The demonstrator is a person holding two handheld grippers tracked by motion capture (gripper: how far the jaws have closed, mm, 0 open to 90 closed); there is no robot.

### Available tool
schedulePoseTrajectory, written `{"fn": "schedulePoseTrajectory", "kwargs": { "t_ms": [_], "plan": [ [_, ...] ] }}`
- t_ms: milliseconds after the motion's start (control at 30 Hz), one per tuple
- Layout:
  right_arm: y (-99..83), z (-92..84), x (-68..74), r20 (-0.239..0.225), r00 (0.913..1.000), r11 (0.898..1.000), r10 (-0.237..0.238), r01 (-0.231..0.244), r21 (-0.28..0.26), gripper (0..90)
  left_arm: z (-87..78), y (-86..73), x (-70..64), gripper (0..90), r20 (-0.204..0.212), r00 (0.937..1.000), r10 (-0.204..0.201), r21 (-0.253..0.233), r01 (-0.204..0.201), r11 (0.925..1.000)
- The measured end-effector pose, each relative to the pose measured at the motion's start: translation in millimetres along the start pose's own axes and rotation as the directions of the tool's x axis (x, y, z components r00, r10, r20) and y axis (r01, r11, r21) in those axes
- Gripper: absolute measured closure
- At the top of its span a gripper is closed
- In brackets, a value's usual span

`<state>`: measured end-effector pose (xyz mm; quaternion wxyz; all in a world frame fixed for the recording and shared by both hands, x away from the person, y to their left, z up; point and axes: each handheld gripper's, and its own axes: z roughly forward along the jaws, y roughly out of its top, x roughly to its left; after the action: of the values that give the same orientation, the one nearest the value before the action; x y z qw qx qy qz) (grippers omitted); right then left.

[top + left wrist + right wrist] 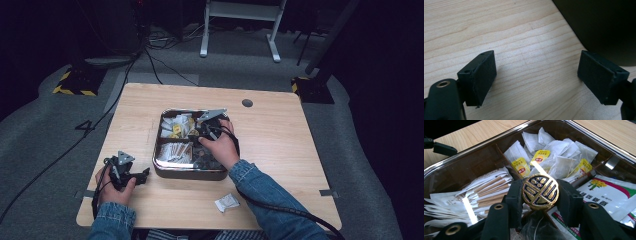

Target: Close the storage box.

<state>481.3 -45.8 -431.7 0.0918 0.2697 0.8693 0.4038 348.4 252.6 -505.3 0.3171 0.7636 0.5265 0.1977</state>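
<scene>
Near counter (pixel 280 135) edge: a small white packet (pixel 227 202) lies loose. Left claw (pixel 536 75) rests low over bare wood beside the tray's corner, jaws spread wide, nothing between them. Farther in, right claw (pixel 540 195) is clamped on a round black-and-gold medallion (pixel 540 192), held above the metal tray (pixel 190 172). Beyond it: paper stick sachets (pixel 484 187), then tea bags (pixel 554 157) with yellow tags.
</scene>
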Motion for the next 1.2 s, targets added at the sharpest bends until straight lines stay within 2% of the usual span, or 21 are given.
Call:
{"fn": "schedulePoseTrajectory", "kwargs": {
  "t_ms": [600, 1200],
  "plan": [
    [-7.2, 2.5, 0.3, 0.008, 0.9997, 0.999, 0.021, -0.021, -0.029, 58.6, 0.0, 0.1, 0.2, 15.8, 0.000, 1.0000, 0.001, 0.000, -0.001, 1.0000],
    [-9.3, 4.7, 0.5, 0.010, 0.9999, 0.999, 0.014, -0.014, -0.029, 58.5, 0.0, 0.1, 0.2, 15.8, 0.000, 1.0000, 0.002, 0.000, -0.002, 1.0000]
  ]
}}
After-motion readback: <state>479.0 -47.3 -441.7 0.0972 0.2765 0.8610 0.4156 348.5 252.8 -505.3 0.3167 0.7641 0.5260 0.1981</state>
